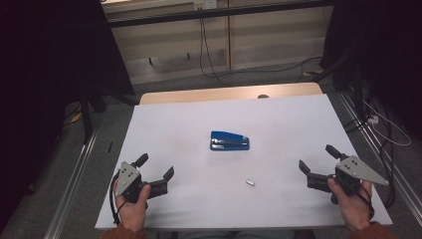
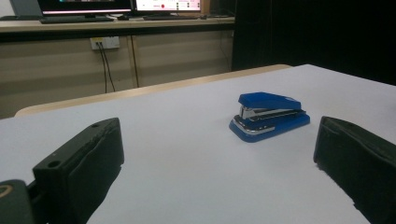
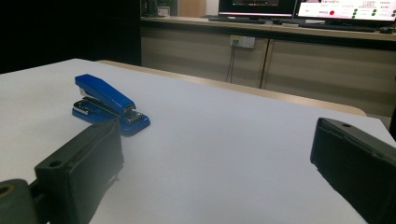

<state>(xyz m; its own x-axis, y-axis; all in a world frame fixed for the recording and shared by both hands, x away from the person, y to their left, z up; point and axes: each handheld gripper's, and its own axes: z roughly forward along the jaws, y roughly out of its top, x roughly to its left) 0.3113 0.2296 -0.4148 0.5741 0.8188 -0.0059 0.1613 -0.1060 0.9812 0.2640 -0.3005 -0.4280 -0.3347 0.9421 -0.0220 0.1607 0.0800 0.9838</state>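
So the blue stapler [image 1: 229, 141] is sitting flat on its base on the white table [image 1: 189, 119], closed, top arm down, chrome strip showing along the side between the blue top and the blue base. It's out ahead of my fingers, roughly midway between my two hands and well apart from both, nothing touching it. From my left gripper [image 1: 155, 167] it lies ahead and off toward the right-hand finger; from my right gripper [image 1: 318, 159] it sits ahead, just past my left-hand finger. There's also a small silvery bit [image 1: 250, 182], too small to tell what, lying nearer to me than the stapler, between my hands
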